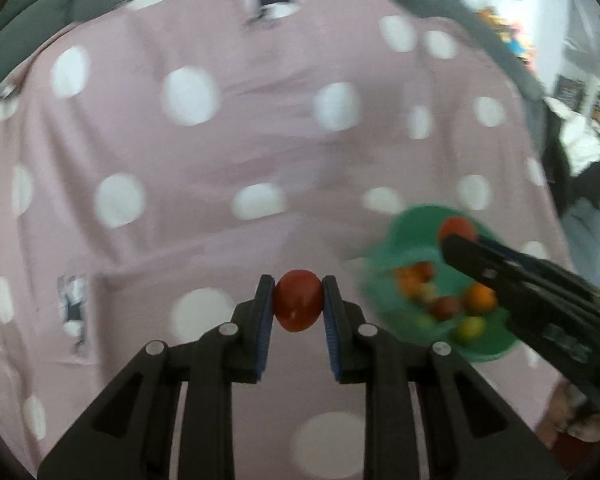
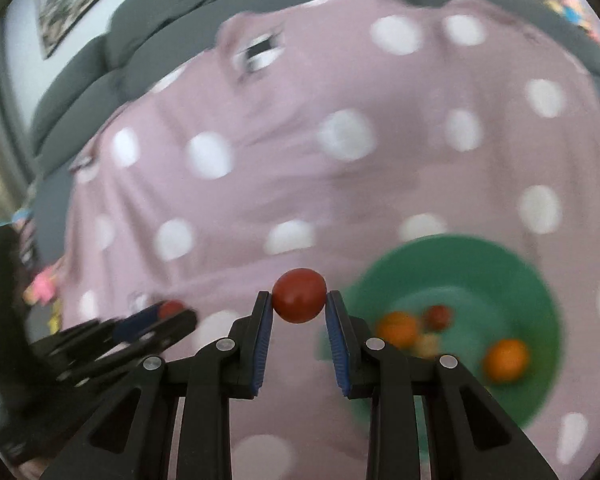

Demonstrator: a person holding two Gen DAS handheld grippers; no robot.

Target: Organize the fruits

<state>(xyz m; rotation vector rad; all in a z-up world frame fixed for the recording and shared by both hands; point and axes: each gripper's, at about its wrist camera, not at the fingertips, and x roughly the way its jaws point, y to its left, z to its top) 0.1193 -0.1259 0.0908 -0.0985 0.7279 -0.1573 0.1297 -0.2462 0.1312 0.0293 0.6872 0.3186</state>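
**Red fruit in both grips, green bowl already filling**

Red and round, a small fruit (image 1: 299,306) is sitting pinched between the blue pads of my left hand-held gripper (image 1: 299,300), clear of the pink polka-dot bedspread (image 1: 180,152) below it. I am holding a second red fruit (image 2: 299,295) the same way in my right hand-held gripper (image 2: 299,300); its jaws are closed on it near the tips. In the left view that right one is hanging over the green bowl (image 1: 412,224), while the left one is still off to the bowl's side.

The green bowl (image 2: 500,264) is resting on the bedspread and already holding several pieces: two orange fruits (image 2: 398,328), a dark red one (image 2: 438,317), and, in the left view, something yellowish-green (image 1: 471,327). The blur keeps me from counting exactly.

I judge the sorting well along. What is left, as far as I can see, is dropping these two red fruits in; I am seeing no loose fruit on the bedspread in either view.
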